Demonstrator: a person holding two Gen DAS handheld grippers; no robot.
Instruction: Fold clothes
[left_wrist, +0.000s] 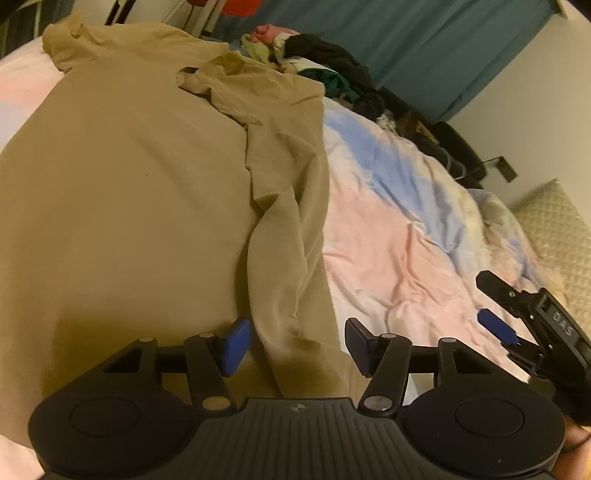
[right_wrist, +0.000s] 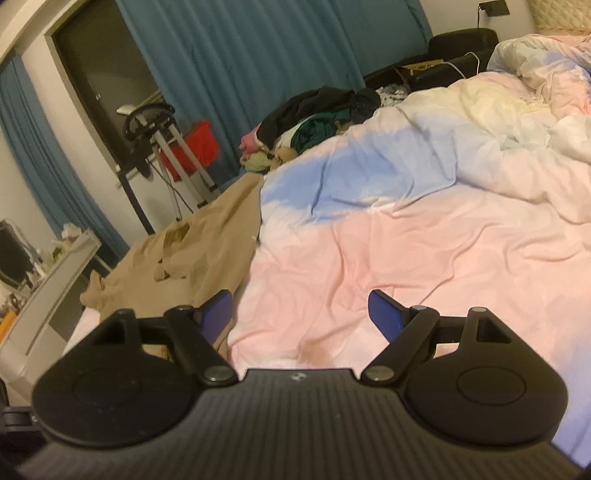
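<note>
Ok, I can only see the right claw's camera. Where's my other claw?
Observer: The left claw is open, over the tan shirt.
Operator: Is it holding any shirt?
Observer: No. A bunched ridge along the shirt's edge runs between its fingers, ungripped.
Operator: Can you see my right claw from there?
Observer: Yes. The right claw is out over the pink duvet, off to the side of the shirt.
</note>
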